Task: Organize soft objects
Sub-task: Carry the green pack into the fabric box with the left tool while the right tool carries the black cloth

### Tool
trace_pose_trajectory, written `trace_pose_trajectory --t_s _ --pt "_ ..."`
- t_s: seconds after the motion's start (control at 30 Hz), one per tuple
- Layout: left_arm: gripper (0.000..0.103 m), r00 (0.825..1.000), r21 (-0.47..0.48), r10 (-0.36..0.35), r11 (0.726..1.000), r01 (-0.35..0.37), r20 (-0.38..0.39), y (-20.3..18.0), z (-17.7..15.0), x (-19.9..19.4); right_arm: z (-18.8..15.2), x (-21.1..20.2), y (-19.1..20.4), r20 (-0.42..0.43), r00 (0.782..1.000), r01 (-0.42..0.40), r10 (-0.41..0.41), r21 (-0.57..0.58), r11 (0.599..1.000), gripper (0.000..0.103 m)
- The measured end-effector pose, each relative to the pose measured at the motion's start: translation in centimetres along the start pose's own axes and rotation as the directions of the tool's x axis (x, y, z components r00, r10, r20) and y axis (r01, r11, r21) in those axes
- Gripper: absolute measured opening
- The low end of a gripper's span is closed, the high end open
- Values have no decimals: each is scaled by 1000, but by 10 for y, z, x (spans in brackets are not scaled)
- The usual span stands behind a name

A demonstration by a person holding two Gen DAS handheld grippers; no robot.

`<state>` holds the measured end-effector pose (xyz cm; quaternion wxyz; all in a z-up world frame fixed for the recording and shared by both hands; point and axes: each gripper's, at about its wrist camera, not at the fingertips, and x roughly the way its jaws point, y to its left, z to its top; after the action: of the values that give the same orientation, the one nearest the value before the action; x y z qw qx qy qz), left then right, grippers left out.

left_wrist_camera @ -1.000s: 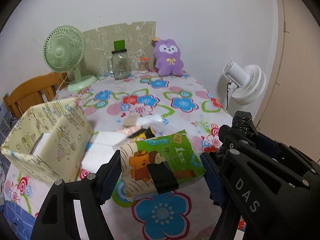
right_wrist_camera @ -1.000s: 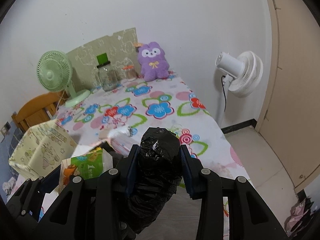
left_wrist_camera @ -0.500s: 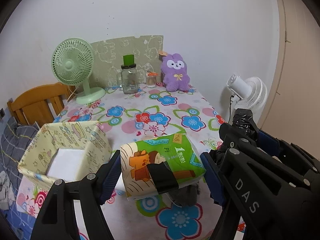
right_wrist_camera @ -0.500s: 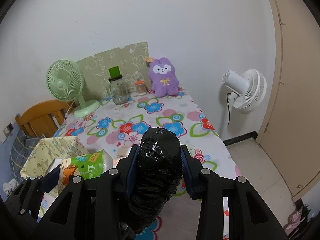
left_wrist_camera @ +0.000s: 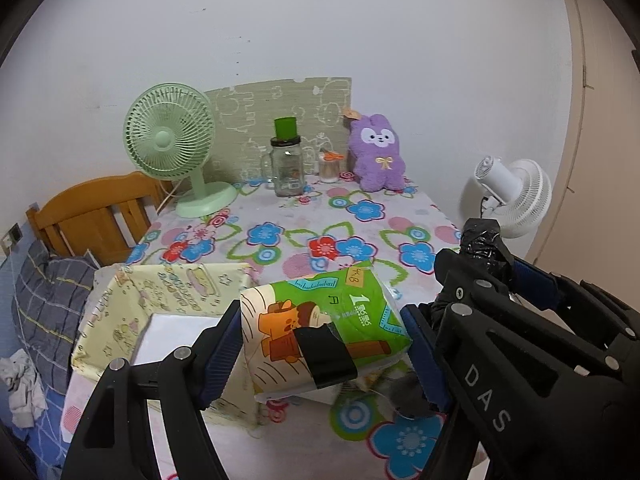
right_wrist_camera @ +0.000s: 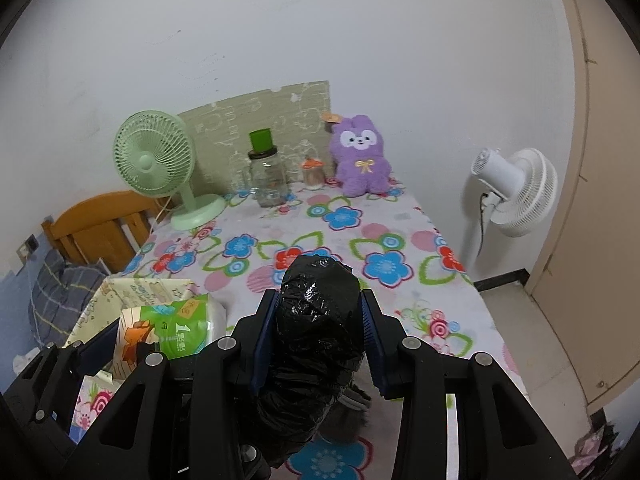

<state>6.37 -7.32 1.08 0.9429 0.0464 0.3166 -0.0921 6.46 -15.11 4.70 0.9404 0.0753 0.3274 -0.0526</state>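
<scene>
Presently, at far left the yellow patterned box (left_wrist_camera: 132,320) stands open on the near-left part of the floral desk (left_wrist_camera: 320,224), a white pack already lying inside it. Just right of it, the left claw (left_wrist_camera: 320,344) is clenched on a green tissue pack (left_wrist_camera: 324,328), held above the desk beside the box's right wall. Further right, the right claw (right_wrist_camera: 318,332) grips a black plastic-wrapped bundle (right_wrist_camera: 316,340), also clear of the surface. Judged step: carry to the box. Recommended practice: bring the tissue pack squarely over the opening before releasing, keep it level so it settles beside the white pack, and hold the right claw well apart until the left has cleared the rim.
</scene>
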Motion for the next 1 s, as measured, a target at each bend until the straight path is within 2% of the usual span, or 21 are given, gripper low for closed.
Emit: trace_pose_trajectory --t_s 0.5,0.8,1.0 --pt "78 999 -15 39 999 -39 -17 59 13 14 17 27 63 -22 998 -67 66 -75 995 43" --pt "78 998 -13 43 999 -44 -55 96 14 32 18 52 100 -68 993 -99 92 -108 989 43" --pt "79 994 -23 70 997 -72 -88 119 11 44 16 66 122 -104 986 -141 128 -129 982 43"
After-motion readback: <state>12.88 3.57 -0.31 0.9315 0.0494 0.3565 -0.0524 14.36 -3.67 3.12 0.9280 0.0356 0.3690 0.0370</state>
